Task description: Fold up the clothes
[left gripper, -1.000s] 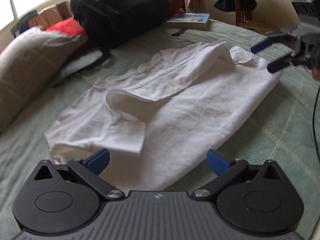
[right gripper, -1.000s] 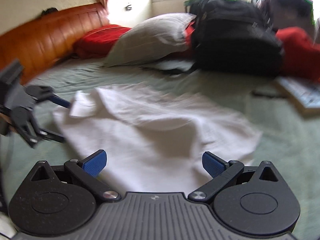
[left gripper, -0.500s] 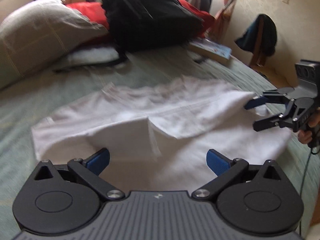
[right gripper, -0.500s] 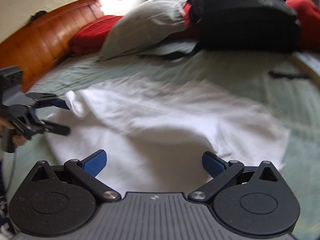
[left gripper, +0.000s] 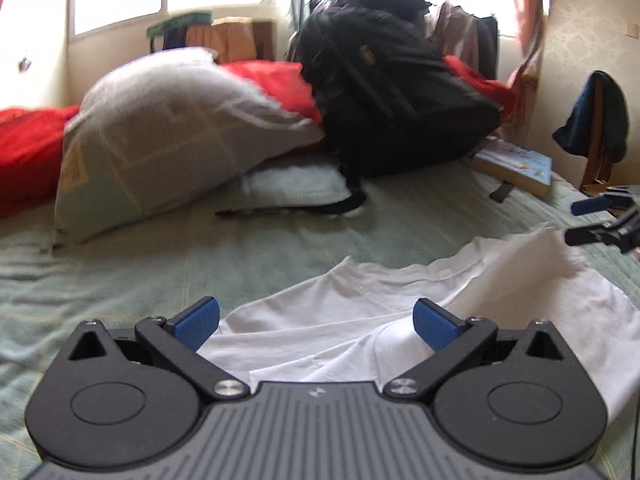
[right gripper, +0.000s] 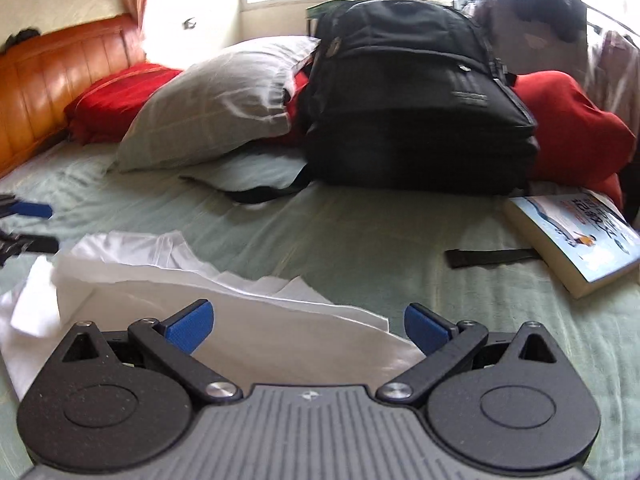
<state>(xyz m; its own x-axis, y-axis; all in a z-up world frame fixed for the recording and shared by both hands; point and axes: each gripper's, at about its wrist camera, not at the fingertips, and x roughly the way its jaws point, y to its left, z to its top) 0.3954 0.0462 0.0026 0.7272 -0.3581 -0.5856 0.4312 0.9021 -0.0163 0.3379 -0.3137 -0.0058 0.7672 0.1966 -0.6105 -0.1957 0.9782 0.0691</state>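
White shirt [left gripper: 360,320] lies part-folded on the bed [left gripper: 280,248] near its front edge, left hand-held gripper [left gripper: 316,320] and right hand-held gripper [right gripper: 308,322] both spread, empty, low over it, likely ready for the next fold.

Not much to read here, honestly. The book [right gripper: 576,240] lying on the bed off to my right has big characters printed across its blue-and-white cover, but they're too blurry for me to make out. The black backpack [right gripper: 416,92] has a small stitched label on its front, also unreadable. Nothing else carries any text.
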